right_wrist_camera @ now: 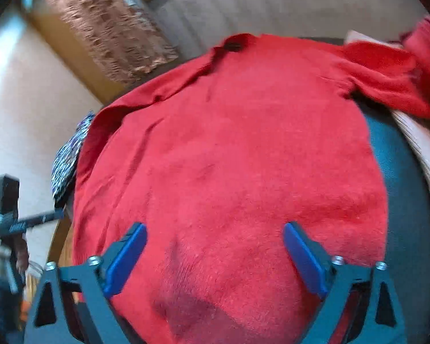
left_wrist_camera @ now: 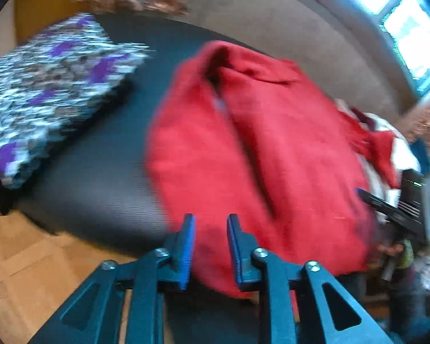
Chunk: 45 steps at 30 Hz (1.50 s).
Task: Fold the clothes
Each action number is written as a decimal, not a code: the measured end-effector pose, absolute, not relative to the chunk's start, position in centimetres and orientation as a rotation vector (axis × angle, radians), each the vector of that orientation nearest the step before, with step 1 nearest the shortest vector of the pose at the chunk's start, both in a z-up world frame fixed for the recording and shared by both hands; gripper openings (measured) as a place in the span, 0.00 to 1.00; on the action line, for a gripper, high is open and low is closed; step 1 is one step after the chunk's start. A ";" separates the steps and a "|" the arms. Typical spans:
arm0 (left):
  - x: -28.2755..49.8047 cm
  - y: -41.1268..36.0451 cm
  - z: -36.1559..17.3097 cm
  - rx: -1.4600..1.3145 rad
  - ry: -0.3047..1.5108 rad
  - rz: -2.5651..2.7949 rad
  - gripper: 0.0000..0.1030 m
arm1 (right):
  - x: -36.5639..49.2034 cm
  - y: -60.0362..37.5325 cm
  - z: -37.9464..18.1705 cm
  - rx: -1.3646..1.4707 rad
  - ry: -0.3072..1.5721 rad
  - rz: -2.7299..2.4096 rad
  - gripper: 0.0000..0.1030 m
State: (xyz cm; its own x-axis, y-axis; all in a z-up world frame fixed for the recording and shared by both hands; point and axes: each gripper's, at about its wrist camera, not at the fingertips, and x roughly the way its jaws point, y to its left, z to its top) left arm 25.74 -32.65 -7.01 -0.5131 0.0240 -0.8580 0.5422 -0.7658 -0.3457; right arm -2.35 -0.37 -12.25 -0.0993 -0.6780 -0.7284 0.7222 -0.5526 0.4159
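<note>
A red garment (left_wrist_camera: 243, 143) lies spread on a dark table (left_wrist_camera: 100, 186), collar toward the far side. My left gripper (left_wrist_camera: 210, 220) hovers at the garment's near left edge, jaws a little apart, nothing held. In the right wrist view the red garment (right_wrist_camera: 229, 157) fills the middle. My right gripper (right_wrist_camera: 215, 226) stands wide open just above its near part, one blue pad (right_wrist_camera: 129, 258) on each side. The other gripper (right_wrist_camera: 23, 223) shows at the far left, blurred. From the left wrist view the right gripper (left_wrist_camera: 387, 206) shows at the right edge.
A folded purple, white and black patterned cloth (left_wrist_camera: 51, 91) lies on the table's left end. A pile of red and white clothes (left_wrist_camera: 384, 146) sits at the right. A grey sofa (left_wrist_camera: 272, 20) is behind the table, and wooden floor (left_wrist_camera: 23, 261) lies below its left edge.
</note>
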 end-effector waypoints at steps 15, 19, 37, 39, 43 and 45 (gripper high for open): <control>21.2 -36.5 -8.2 1.112 0.757 -2.292 0.05 | -3.2 -0.1 -13.6 1.053 -0.033 -1.777 1.00; 19.2 -39.6 -4.0 0.981 0.760 -2.304 0.05 | -3.2 0.0 -13.8 1.038 -0.038 -1.779 1.00; 4.3 -51.8 3.0 1.034 0.461 -2.041 0.13 | -3.3 0.4 -14.1 1.015 -0.060 -1.780 1.00; 5.5 -53.7 2.8 0.985 0.603 -1.964 0.13 | -3.2 0.4 -14.1 1.017 -0.065 -1.781 1.00; 7.9 -53.3 4.7 0.849 0.681 -2.091 0.18 | -3.4 0.1 -13.7 1.058 -0.052 -1.779 1.00; 8.2 -51.9 4.5 0.856 0.693 -2.205 0.19 | -4.1 -0.6 -12.9 1.124 -0.041 -1.784 1.00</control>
